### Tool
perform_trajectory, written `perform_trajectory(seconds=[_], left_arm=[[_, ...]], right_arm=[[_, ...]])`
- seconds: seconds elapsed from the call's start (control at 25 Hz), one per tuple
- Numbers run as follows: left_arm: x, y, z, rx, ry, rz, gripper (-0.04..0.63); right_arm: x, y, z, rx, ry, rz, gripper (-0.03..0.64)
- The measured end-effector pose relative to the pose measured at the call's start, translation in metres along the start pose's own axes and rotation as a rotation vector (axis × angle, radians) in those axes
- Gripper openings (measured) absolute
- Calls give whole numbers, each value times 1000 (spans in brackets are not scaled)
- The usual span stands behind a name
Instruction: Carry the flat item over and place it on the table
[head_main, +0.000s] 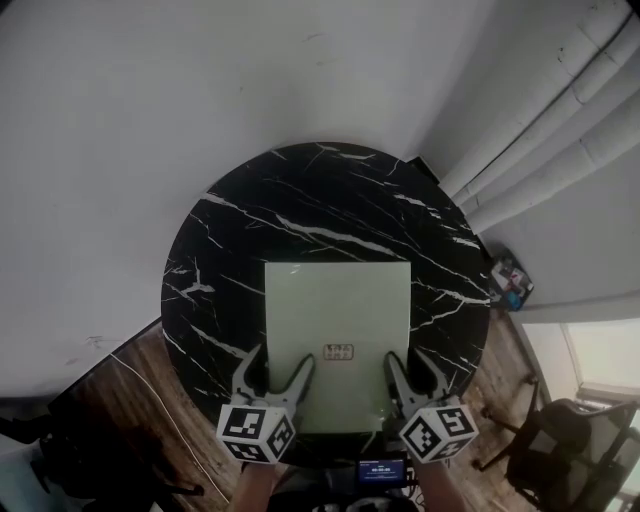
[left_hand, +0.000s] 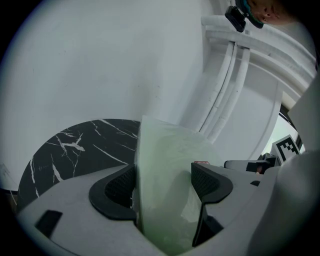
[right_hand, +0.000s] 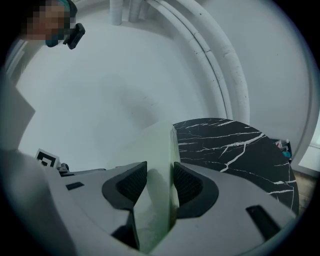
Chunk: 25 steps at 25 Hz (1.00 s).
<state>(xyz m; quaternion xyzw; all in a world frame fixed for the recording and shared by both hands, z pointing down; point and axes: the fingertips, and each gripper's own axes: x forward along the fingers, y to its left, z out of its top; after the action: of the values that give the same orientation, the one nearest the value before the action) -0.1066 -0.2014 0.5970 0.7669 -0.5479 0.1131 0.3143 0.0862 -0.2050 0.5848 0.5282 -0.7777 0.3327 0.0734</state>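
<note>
Tipping threatens if the left gripper (head_main: 277, 358) and right gripper (head_main: 410, 358), both clamped on the board (head_main: 338, 310) by its near edge, release unevenly near the table (head_main: 240, 220) rim.

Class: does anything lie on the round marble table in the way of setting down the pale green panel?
Nothing visible does. The marble table shows bare around the pale green panel, though the part beneath it is hidden.

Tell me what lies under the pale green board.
The round black marble table lies under the board and shows beyond its far and side edges. The tabletop beneath the board is covered, so nothing there can be checked. The left tongs and right tongs grip its near edge.
</note>
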Motion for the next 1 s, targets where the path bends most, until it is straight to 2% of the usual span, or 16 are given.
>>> perform_trajectory(seconds=[1.0], left_arm=[[34, 18, -42, -66, 125, 69, 364]], right_arm=[[36, -32, -38, 14, 156, 28, 158]])
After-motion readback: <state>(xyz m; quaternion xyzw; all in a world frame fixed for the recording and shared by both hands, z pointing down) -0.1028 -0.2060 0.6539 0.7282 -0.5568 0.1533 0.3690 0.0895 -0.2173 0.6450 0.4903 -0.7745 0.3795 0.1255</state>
